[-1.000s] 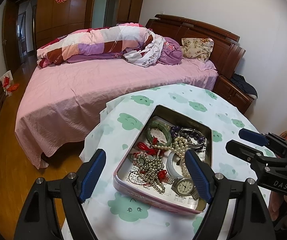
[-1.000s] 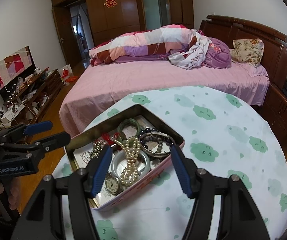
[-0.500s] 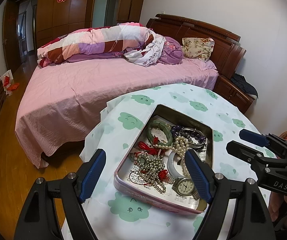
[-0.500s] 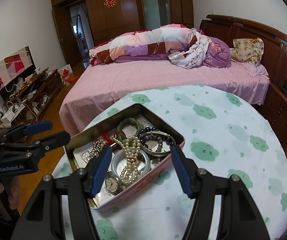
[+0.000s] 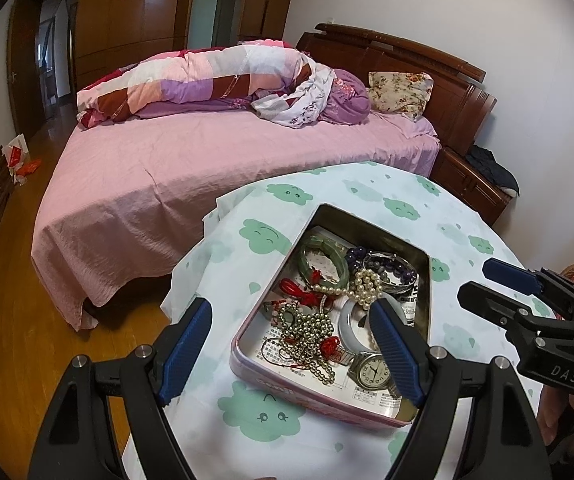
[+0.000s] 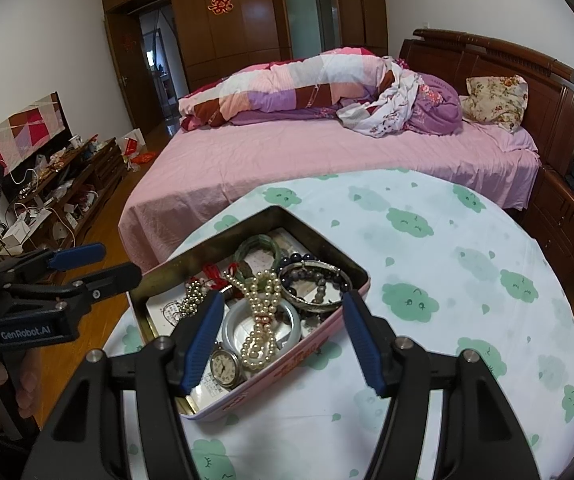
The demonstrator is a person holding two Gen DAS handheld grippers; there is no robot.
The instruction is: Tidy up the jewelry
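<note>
Pink rectangular metal tin (image 5: 319, 394) sitting on the round surface under a white cloth with green clouds (image 5: 403, 196), toward its 9 o'clock edge in the right wrist view. Inside, tangled together: string of cream pearls (image 6: 261, 312) draped over a white bangle (image 6: 233, 322), green jade bangle (image 5: 321, 260) at the tin's 12 o'clock end, dark purple bead bracelet (image 5: 383, 264) at 1 o'clock, chain of small metallic beads (image 5: 307, 330) mid-tin, silver wristwatch (image 5: 369, 370) at the 5 o'clock corner.

Left claw (image 5: 291, 352) spread wide, empty, hovering above the tin's near end. Right claw (image 6: 283, 338) likewise spread and empty, poised over the pearls and watch (image 6: 225, 366).

Likely handling: strands limp, light and slippery, apt to snag on neighbours and drag them along; best pinched at a raised loop of the pearls and lifted slowly. Bangles rigid, smooth, probably brittle; best gripped across the rim. Watch probably the heaviest piece; best taken at the case edge.
</note>
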